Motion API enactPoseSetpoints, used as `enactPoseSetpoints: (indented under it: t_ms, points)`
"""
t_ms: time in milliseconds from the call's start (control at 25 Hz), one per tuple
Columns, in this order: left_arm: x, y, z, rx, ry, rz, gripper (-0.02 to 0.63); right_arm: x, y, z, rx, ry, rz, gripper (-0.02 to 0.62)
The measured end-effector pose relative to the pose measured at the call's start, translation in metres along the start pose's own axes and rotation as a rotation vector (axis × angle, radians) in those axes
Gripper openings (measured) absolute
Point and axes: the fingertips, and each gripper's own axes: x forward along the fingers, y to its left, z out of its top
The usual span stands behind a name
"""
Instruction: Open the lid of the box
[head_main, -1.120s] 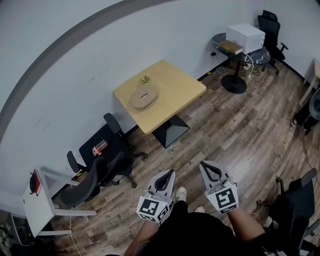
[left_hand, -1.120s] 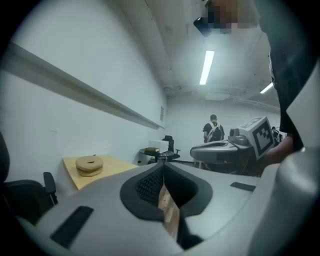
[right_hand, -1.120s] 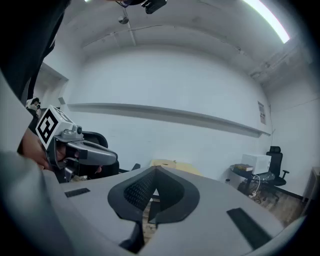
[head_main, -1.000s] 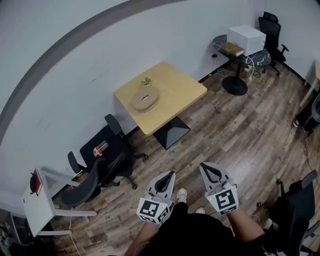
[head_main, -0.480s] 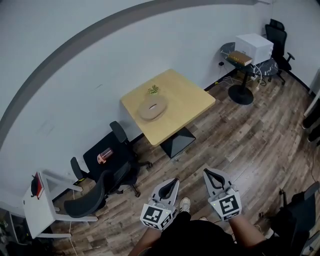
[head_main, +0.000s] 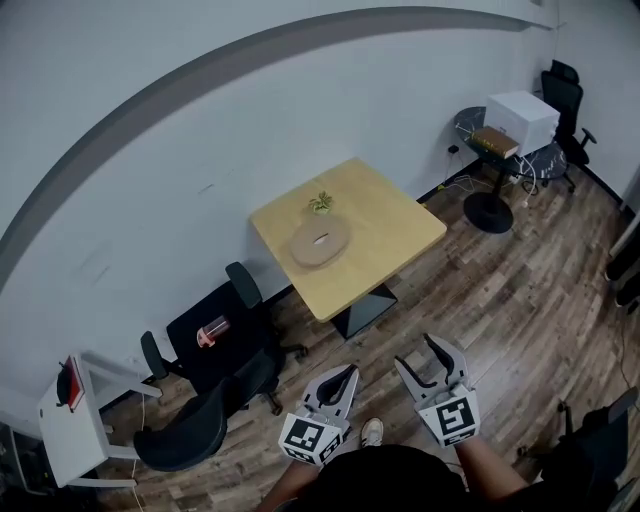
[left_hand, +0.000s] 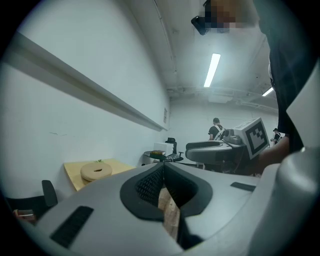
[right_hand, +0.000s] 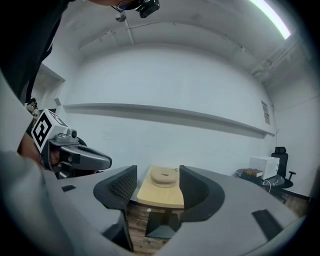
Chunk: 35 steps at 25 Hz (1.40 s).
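A round, flat wooden box (head_main: 320, 243) lies on the square light-wood table (head_main: 385, 235), far ahead of both grippers; it also shows small in the left gripper view (left_hand: 96, 171) and as the box (right_hand: 165, 175) between the right jaws in the distance. My left gripper (head_main: 345, 372) is held low at the person's front, shut with its pads together and nothing in it. My right gripper (head_main: 414, 350) is beside it, its jaws opening, with nothing between them. In the right gripper view the left gripper (right_hand: 106, 162) shows at the left.
Black office chairs (head_main: 215, 350) stand left of the table, and a white desk (head_main: 75, 410) is at the far left. A small plant (head_main: 320, 203) is behind the box. A round side table (head_main: 500, 160) with a white carton (head_main: 520, 115) stands at the back right. A person (left_hand: 216, 129) stands far off.
The table and box have drifted down and right in the head view. The right gripper's jaws, shut before, now stand apart. The left gripper stays shut.
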Motion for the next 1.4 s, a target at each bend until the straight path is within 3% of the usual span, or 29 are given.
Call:
enactPoseSetpoints:
  t_ms: [240,520,800,1040,1400]
  points:
    - [0.012,0.035,0.008,0.019,-0.013,-0.040,0.020,0.052,0.016,-0.011,-0.029,0.104,0.097,0.491]
    - [0.022,0.076,0.004,0.002,0.001,-0.036,0.020,0.095,0.008,-0.011,-0.041,0.129,0.113,0.592]
    - [0.043,0.101,-0.008,-0.039,0.012,0.003,0.020,0.123,-0.008,-0.020,-0.091,0.161,0.145,0.597]
    - [0.082,0.124,-0.004,-0.024,0.008,0.044,0.020,0.162,-0.045,-0.029,-0.078,0.141,0.160,0.597]
    - [0.152,0.164,0.002,-0.029,0.022,0.123,0.020,0.234,-0.101,-0.048,-0.138,0.187,0.265,0.597]
